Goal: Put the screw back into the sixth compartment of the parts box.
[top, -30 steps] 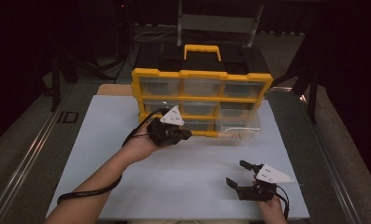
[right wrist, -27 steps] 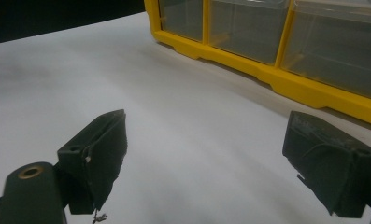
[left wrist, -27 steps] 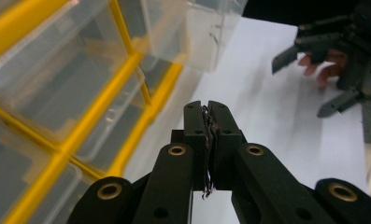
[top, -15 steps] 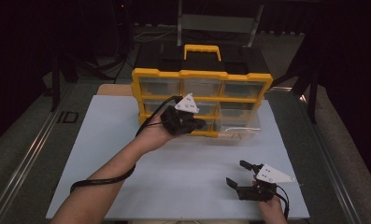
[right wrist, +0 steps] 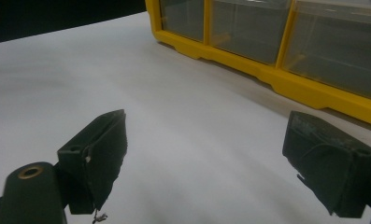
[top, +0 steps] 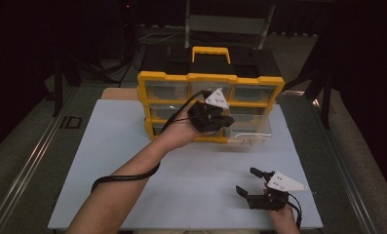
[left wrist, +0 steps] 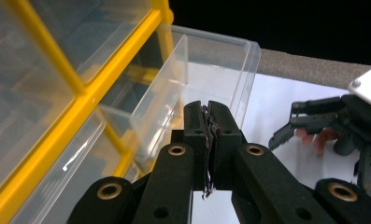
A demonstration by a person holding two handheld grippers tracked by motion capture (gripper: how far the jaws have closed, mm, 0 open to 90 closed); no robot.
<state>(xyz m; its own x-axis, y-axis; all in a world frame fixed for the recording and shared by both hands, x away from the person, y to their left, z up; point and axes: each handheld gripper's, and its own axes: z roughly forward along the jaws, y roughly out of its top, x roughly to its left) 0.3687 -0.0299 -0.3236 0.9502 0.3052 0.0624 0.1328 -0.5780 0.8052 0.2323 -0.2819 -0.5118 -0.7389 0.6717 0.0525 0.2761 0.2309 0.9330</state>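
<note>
A yellow organizer (top: 210, 83) with clear drawers stands at the back of the white board. Its lower right drawer (top: 252, 131) is pulled out toward me. My left gripper (top: 226, 122) hovers in front of the organizer's middle, just left of that drawer, with the hand tilted up. In the left gripper view the jaws (left wrist: 208, 112) are pressed together with nothing between them, and the open drawer's clear wall (left wrist: 220, 70) is right behind the tips. My right gripper (top: 246, 180) rests near the front right of the board, jaws wide apart and empty (right wrist: 211, 158).
The white board (top: 132, 161) covers the table, with dark mat strips on both sides. The left gripper's cable (top: 127, 176) loops beside the forearm. A black case with a yellow handle (top: 210, 52) sits behind the organizer.
My left hand has travelled right and a little upward along the organizer's front, from its left column to the middle beside the pulled-out drawer. The right gripper has stayed put.
</note>
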